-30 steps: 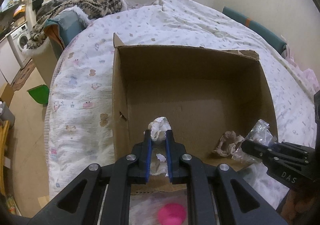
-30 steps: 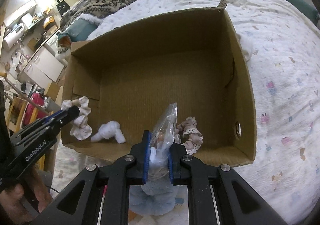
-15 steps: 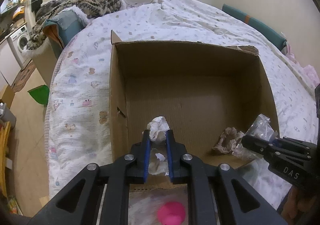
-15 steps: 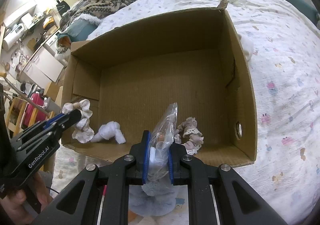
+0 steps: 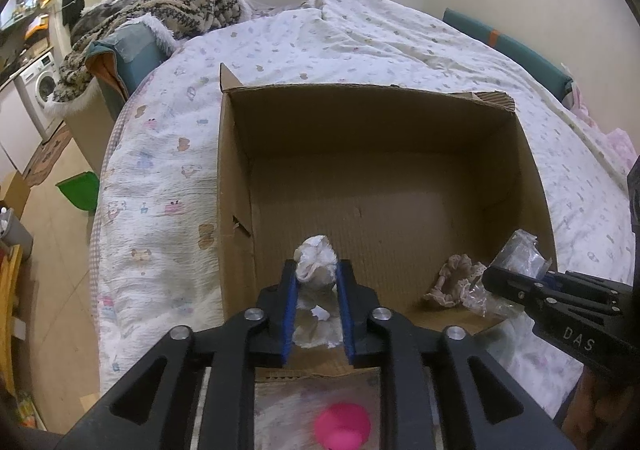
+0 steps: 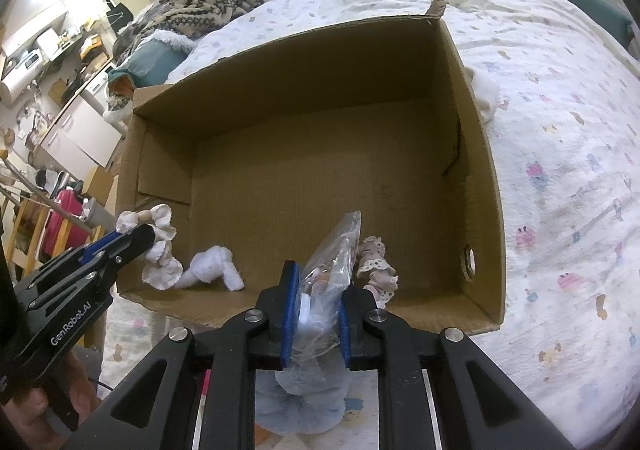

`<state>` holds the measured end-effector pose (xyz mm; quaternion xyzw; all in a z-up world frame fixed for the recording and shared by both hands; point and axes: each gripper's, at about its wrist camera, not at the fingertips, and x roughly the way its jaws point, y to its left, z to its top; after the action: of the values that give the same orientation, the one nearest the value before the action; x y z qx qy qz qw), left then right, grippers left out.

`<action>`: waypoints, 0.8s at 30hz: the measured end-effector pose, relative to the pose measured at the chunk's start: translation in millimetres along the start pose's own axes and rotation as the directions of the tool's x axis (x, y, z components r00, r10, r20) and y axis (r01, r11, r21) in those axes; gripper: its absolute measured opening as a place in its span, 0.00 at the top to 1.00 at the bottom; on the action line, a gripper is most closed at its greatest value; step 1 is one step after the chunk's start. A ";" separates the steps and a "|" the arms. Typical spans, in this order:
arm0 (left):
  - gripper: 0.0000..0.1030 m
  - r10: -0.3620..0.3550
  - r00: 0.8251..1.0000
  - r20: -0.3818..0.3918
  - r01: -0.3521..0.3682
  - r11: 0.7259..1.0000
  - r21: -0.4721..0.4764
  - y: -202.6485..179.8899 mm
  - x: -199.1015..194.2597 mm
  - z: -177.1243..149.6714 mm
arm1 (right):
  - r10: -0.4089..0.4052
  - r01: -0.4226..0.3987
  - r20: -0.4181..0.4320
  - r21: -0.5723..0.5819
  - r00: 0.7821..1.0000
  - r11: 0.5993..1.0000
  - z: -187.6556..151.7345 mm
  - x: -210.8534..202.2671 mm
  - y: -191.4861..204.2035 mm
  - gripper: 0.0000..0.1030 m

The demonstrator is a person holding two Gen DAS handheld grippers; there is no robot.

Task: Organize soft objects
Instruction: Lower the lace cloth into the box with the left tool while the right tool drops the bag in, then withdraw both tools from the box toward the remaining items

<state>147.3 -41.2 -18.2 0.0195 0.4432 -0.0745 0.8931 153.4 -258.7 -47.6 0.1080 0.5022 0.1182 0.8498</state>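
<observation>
1. So, nearest the cameras first: the left gripper [image 5: 316,282] is clamped on a white scrunchie [image 5: 316,264], and over the last second it has barely shifted, just creeping a bit further over the near edge of the cardboard box [image 5: 236,153]. From the right wrist view you can see that scrunchie [image 6: 158,246] dangling off the left gripper [image 6: 136,246] right at the box's near-left corner, above the floor of the box and not resting on it yet.

2. Same story on the other side: the right gripper [image 6: 316,290] is closed on a clear plastic bag [image 6: 332,262], with something small inside that I can't make out. It has held nearly the same spot for the last second, poised over the near wall of the box.

3. My read: both hands are at the drop point, and opening up is all that's left for these 2 items.

4. A little further in, on the box floor: a small white soft piece [image 6: 212,268] just beside the hanging scrunchie, and a beige frilly scrunchie [image 6: 376,266] touching or nearly touching the bag's right side.

5. Beyond that the box floor is bare cardboard, so plenty of room.

6. Farthest out, the box sits on a bed with a patterned quilt [image 6: 560,129].
</observation>
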 end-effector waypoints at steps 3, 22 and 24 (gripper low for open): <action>0.78 0.003 1.000 0.004 -0.003 1.000 0.002 -0.1 -1.2 0.5 | -0.002 0.002 -0.003 0.008 1.000 1.000 0.4 0.5 -1.5 0.80; 0.42 0.013 0.998 0.054 -0.014 1.000 0.006 -2.8 -20.4 1.4 | -0.034 0.024 0.082 0.117 0.996 0.993 5.3 -21.6 -21.5 0.20; 0.42 0.019 0.998 0.067 -0.020 1.000 0.012 -3.2 -24.4 0.0 | -0.030 0.017 0.092 0.144 0.995 0.989 4.5 -27.6 -26.4 0.16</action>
<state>132.3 -41.5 1.3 0.0272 0.4125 -0.0694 0.9079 146.8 -292.6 -30.6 0.1682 0.4700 0.0666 0.8639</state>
